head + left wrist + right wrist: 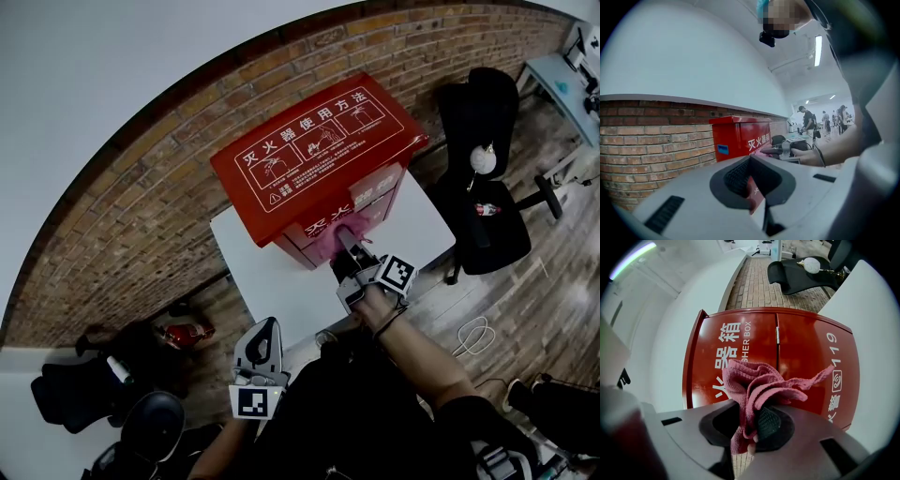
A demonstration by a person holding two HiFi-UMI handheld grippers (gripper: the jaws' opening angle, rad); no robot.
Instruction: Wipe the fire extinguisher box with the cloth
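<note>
The red fire extinguisher box (pixel 319 155) stands on a white platform (pixel 272 272) against a brick wall. My right gripper (pixel 349 246) is shut on a pink cloth (pixel 336 234) and holds it against the box's front face. In the right gripper view the bunched cloth (pixel 761 383) sticks out of the right gripper (pixel 757 420) and touches the box's front (pixel 806 348) between the white lettering. My left gripper (pixel 265 337) hangs low near my body, well short of the box, shut with nothing in it. From the left gripper (pixel 751 185) view the box (pixel 736 136) shows ahead.
A black office chair (pixel 483 187) stands right of the platform. Dark bags and a helmet-like object (pixel 141 412) lie on the floor at lower left, beside a red item (pixel 187 333). A white cable (pixel 473 333) lies on the wooden floor. People stand far off (pixel 808 124).
</note>
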